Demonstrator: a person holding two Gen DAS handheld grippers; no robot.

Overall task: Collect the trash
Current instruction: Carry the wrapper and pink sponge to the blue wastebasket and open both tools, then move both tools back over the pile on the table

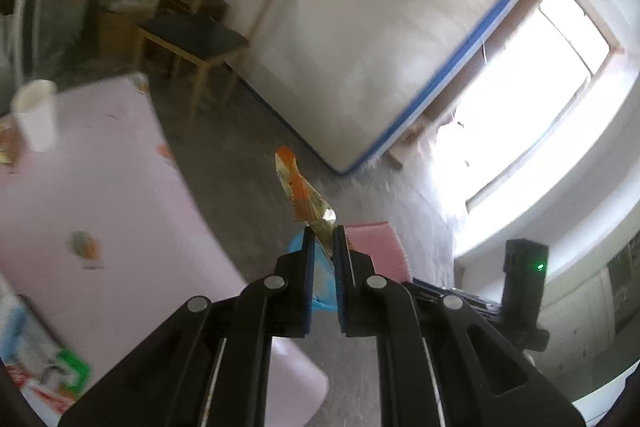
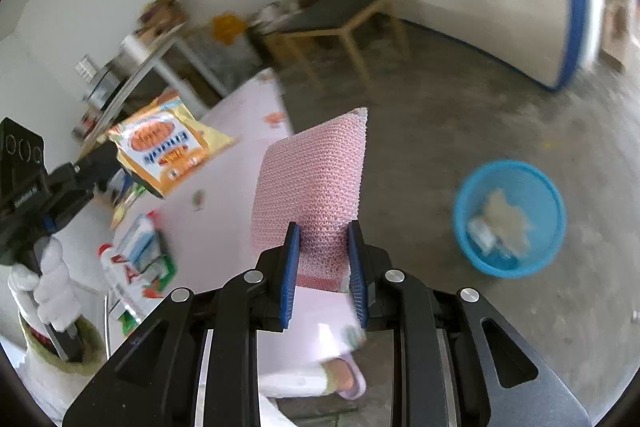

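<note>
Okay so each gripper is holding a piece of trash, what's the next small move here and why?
Probably carry the right gripper over the blue plastic basket on the floor. It is shut on the pink mesh foam pad, the basket already holds trash, and the left gripper is shut on the crumpled orange snack wrapper.

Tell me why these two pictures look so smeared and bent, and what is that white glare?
Left wrist view: the window is blown out to white; the paper cup and chair are motion-smeared, while the snack wrapper stays sharp. Right wrist view: the blue basket blurs, the pink sponge stays crisp. Both fisheye lenses curve straight edges.
</note>
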